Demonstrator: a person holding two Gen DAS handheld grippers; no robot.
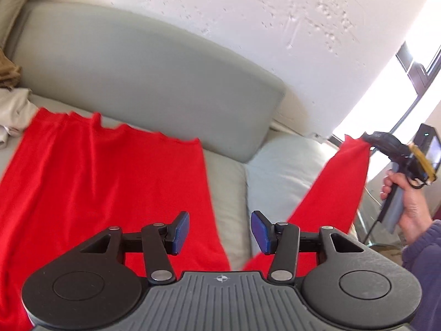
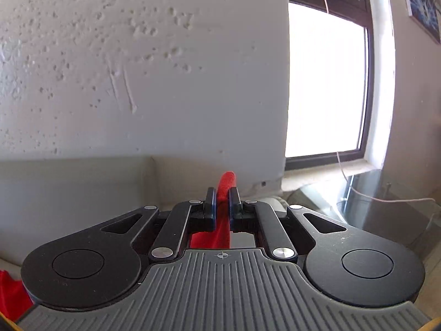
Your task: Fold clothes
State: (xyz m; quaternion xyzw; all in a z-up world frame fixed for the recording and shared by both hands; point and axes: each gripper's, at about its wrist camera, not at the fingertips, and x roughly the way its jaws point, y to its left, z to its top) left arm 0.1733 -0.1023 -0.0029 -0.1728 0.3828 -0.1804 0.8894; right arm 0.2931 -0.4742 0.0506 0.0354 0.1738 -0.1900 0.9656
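Observation:
A red garment lies spread on the pale sofa seat, its main body at the left. One long red part stretches up to the right, lifted off the seat. My right gripper is shut on its end; in the right wrist view the red cloth is pinched between the closed pads of the gripper. My left gripper is open and empty, hovering over the gap between the two red parts.
A grey back cushion and the white wall stand behind the garment. Other pale and tan clothes lie at the far left. A window and a glass table are at the right.

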